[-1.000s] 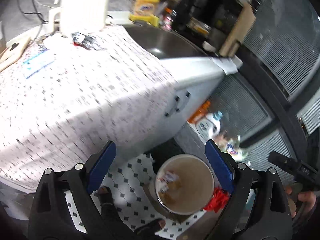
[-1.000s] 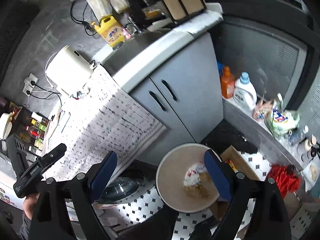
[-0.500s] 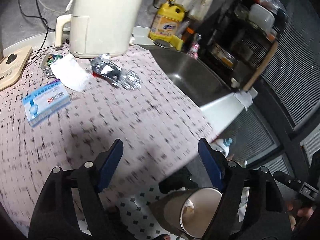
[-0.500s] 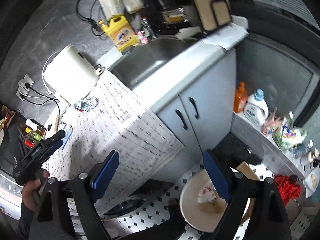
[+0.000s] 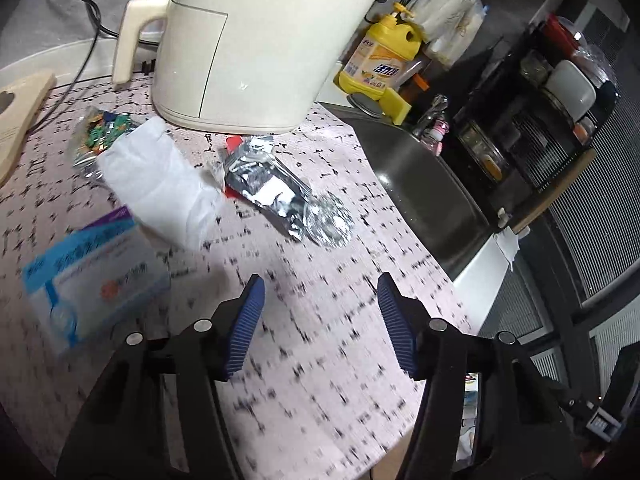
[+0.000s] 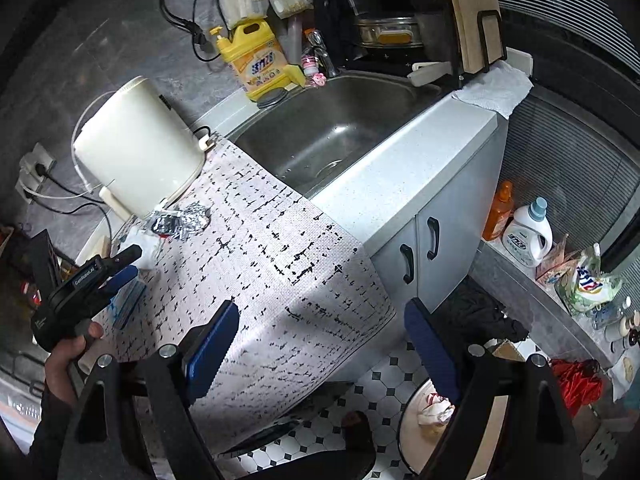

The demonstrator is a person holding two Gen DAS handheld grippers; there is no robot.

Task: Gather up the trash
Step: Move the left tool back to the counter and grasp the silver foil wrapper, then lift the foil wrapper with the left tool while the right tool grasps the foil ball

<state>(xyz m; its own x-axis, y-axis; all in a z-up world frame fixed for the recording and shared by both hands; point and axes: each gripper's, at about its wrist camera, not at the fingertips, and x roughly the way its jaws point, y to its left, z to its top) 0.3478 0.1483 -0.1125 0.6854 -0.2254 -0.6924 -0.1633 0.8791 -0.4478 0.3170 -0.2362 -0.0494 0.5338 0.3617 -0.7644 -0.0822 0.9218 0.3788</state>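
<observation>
A crumpled silver foil wrapper (image 5: 280, 192) lies on the patterned counter mat in front of the cream air fryer (image 5: 248, 40); it also shows in the right wrist view (image 6: 180, 222). A white tissue (image 5: 160, 188), a green snack wrapper (image 5: 96, 136) and a blue-and-white box (image 5: 92, 280) lie to its left. My left gripper (image 5: 318, 300) is open and empty, hovering just short of the foil wrapper. My right gripper (image 6: 316, 344) is open and empty, out over the counter's front edge. The round bin (image 6: 492, 432) with crumpled trash stands on the floor below.
A steel sink (image 6: 320, 136) lies right of the mat, with a yellow detergent jug (image 5: 380, 64) behind it. A dish rack (image 5: 540, 92) stands at the far right. Bottles (image 6: 524, 236) and bags sit on a low ledge by the cabinet (image 6: 420, 248).
My left gripper rose from above the floor bin and moved over the counter toward the foil wrapper. My right gripper also lifted away from the bin. Both stayed open.
</observation>
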